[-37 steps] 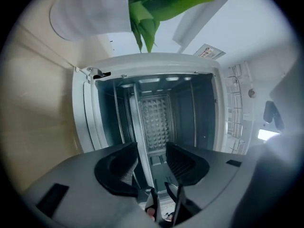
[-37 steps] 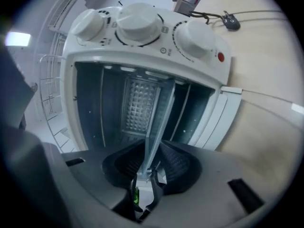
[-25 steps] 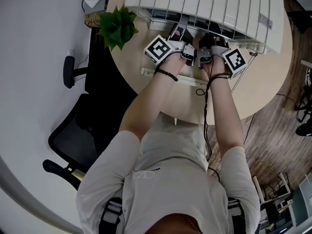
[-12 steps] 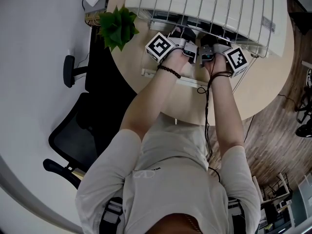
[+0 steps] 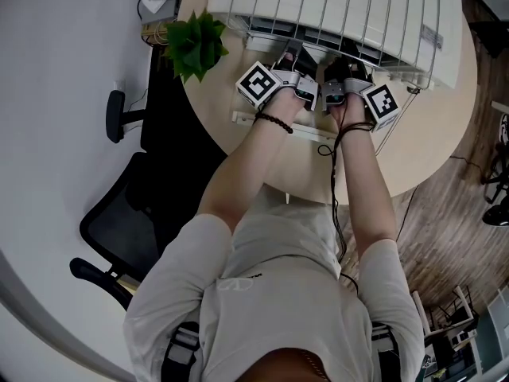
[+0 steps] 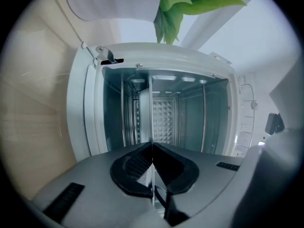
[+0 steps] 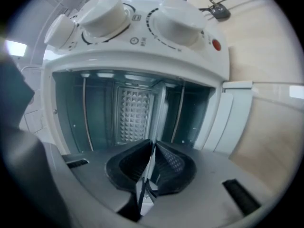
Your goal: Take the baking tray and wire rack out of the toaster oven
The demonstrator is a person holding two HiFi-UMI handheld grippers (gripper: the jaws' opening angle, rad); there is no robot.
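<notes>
Early in the job, by the look of it: nothing lifted out yet. Working at the mouth of the toaster oven (image 6: 161, 56), door apparently swung open, both grippers side by side at upper centre of the head view. Have just shut the jaws of the left gripper (image 6: 152, 160) tight on a thin metal edge at lower centre of its view, taken for the front lip of the baking tray (image 6: 152, 118), seen edge-on as a pale line running back into the cavity. Have been closing the right gripper (image 7: 151, 161) likewise, pads pressed on the same kind of thin sheet. Left to do: draw out the baking tray, then the wire rack. Cannot separate wire rack from baking tray edge-on, so only guessing at the gripped piece. No sight of jaws or oven mouth from the head view: covered by the grippers' own bodies.
</notes>
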